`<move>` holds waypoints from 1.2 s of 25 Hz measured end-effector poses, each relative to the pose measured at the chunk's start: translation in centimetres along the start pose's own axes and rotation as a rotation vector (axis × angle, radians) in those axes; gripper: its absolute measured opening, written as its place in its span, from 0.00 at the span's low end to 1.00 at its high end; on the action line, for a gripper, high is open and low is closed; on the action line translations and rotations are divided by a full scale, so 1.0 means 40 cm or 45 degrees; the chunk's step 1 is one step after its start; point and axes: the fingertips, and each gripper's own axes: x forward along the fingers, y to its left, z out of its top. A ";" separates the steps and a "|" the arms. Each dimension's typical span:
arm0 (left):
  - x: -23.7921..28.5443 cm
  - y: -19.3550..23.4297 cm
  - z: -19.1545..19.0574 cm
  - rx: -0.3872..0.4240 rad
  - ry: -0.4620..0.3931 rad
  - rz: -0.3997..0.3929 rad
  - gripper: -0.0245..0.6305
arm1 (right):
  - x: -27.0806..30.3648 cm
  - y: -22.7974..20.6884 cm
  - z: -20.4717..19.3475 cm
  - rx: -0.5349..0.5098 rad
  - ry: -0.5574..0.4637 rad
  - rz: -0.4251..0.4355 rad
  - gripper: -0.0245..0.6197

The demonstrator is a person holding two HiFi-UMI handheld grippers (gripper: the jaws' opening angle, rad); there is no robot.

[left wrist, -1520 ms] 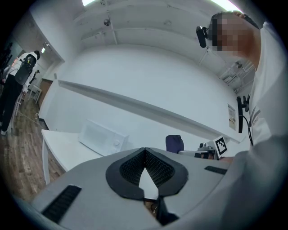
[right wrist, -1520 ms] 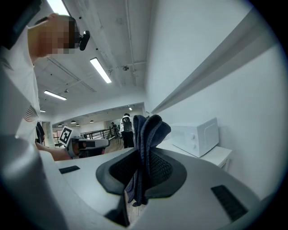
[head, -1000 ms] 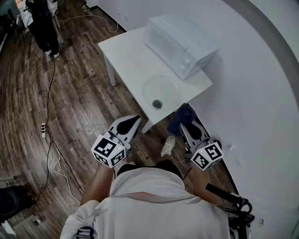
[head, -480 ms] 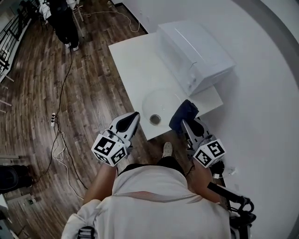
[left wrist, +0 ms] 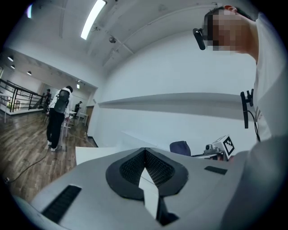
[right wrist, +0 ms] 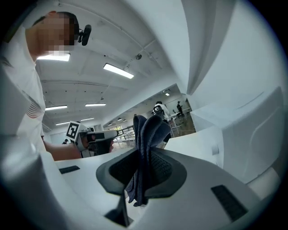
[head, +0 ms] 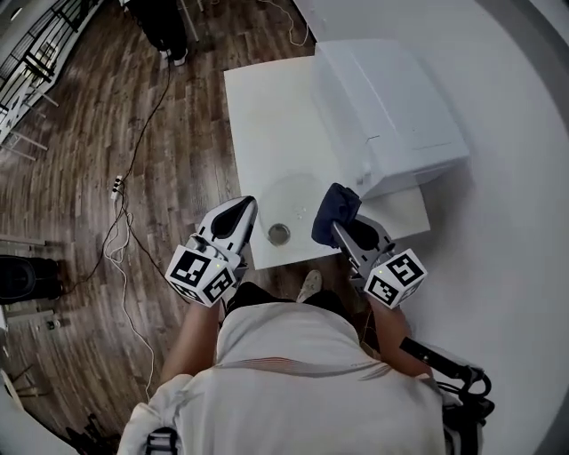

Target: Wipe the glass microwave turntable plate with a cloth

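The glass turntable plate lies flat near the front edge of the white table, with a small grey ring at its near side. My right gripper is shut on a dark blue cloth, which hangs over the plate's right rim. In the right gripper view the cloth stands bunched between the pads of the right gripper. My left gripper hovers at the plate's left side, over the table's edge. In its own view the left gripper is shut on nothing.
A white microwave fills the table's right side, close behind the cloth. Wooden floor lies to the left, with cables and a black object. A person in dark clothes stands beyond the table. White wall on the right.
I have stepped up to the table. Both grippers moved forward from over the floor to its front edge, and the cloth now reaches the plate's right rim.
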 end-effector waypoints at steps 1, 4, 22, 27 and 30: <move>0.004 0.005 -0.006 -0.001 0.006 0.017 0.05 | 0.012 -0.011 -0.007 0.008 0.014 0.021 0.13; 0.005 0.029 -0.036 -0.018 0.031 0.062 0.05 | 0.058 -0.035 -0.029 0.046 0.050 0.071 0.13; -0.016 0.231 -0.197 -0.158 0.094 0.140 0.05 | 0.438 -0.057 -0.300 0.152 0.486 0.153 0.13; -0.029 0.273 -0.237 -0.207 0.109 0.172 0.05 | 0.521 -0.064 -0.422 0.207 0.668 0.154 0.13; -0.024 0.292 -0.255 -0.226 0.112 0.178 0.05 | 0.549 -0.079 -0.486 0.250 0.750 0.128 0.13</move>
